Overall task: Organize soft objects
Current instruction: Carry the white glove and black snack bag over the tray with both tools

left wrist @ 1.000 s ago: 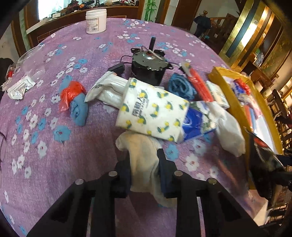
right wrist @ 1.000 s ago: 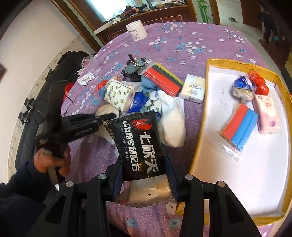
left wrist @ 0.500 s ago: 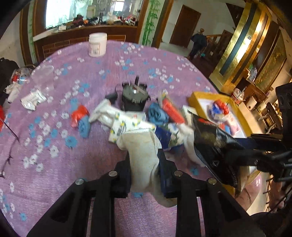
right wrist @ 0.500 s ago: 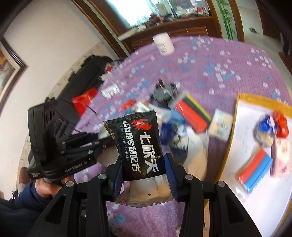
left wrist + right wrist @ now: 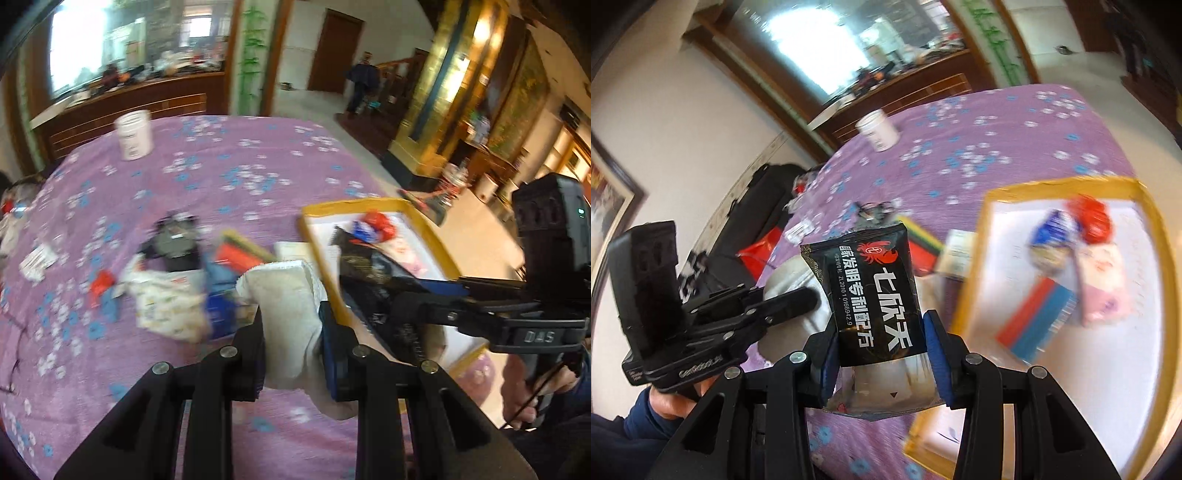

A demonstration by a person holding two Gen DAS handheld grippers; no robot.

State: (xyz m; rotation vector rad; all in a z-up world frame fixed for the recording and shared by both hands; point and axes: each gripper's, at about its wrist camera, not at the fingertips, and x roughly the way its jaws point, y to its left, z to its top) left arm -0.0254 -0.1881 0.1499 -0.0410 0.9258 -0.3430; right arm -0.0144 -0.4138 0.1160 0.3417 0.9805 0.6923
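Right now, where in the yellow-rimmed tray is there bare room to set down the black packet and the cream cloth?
The tray is bare white along its near half, below the red and blue pack. Its far end is crowded: blue and red bundles, pink pack. Left of the tray, the pile on the purple cloth is crowded.

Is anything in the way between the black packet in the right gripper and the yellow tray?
Nothing visible blocks it. The right gripper holds the black packet in the air beside the yellow tray, whose near white floor is bare; the things already in it lie farther back.
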